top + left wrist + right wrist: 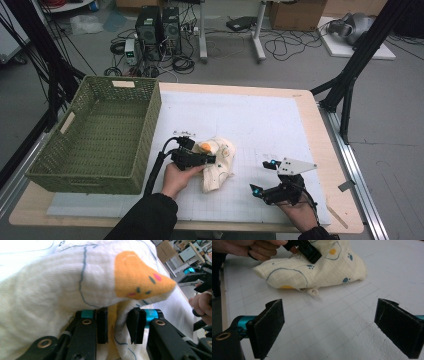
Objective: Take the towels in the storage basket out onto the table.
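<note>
Cloth (218, 167), cream with an orange patch, lies bunched at lower centre of the high view on the white mat (260, 125); a fold is clamped between the jaws of the left gripper (192, 156), probably for lifting; the right gripper (263, 176) is held apart at lower right, jaws wide open; the green basket (75, 150) stands at left, the path to it unobstructed.

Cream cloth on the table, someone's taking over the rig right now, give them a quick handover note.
Left gripper: jaws closed on a fold of the cream cloth, which lies bunched on the white mat, right of the green basket.
Right gripper: open, holding nothing, low over the mat near the cloth.
Done: cloth gripped on one side.
Left: probably bring the right gripper in; the basket holds nothing so far.
</note>
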{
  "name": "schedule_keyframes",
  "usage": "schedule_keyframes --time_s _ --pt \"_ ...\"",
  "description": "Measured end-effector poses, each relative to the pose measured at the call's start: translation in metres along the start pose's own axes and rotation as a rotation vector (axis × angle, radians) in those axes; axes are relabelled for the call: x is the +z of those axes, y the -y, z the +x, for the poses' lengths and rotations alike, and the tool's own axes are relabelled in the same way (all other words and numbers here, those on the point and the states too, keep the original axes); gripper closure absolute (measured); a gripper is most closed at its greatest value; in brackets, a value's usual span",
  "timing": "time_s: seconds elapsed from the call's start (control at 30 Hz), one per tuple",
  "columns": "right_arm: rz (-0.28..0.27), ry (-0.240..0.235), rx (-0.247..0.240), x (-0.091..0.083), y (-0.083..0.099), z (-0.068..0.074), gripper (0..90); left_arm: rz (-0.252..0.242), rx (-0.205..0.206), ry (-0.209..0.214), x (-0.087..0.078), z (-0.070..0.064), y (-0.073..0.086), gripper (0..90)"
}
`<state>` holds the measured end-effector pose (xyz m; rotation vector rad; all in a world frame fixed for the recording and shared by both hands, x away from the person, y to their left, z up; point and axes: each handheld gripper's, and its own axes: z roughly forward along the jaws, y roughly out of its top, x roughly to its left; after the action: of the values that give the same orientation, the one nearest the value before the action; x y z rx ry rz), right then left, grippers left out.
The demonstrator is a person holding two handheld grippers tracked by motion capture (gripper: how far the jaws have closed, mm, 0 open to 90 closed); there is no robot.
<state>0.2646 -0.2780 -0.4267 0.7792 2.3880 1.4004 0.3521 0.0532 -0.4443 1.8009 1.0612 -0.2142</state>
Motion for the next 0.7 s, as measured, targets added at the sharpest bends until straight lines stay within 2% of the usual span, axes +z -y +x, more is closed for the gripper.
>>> schedule_keyframes --time_s 0.13,0.23,0.33,0.6,0.7 --pt "-0.003 0.001 0.003 0.002 -0.001 -0.001 8.4 0.004 0.056 0.008 -0.01 -0.005 0.001 55.1" --pt "0.003 -0.004 0.003 0.006 -0.002 -0.001 8.4 -0.022 0.076 0.02 -0.019 -0.01 0.006 51.0" --pt "0.009 -0.008 0.01 0.01 -0.004 -0.001 8.4 -0.044 0.084 0.01 -0.029 -0.011 0.013 48.6" --pt "0.006 -0.006 0.01 0.02 -0.009 -0.001 8.4 -0.059 0.107 0.001 -0.048 -0.012 0.035 46.0" --pt "0.0 -0.004 0.012 0.025 -0.011 -0.001 8.4 -0.044 0.147 -0.008 -0.052 -0.018 0.04 45.5"
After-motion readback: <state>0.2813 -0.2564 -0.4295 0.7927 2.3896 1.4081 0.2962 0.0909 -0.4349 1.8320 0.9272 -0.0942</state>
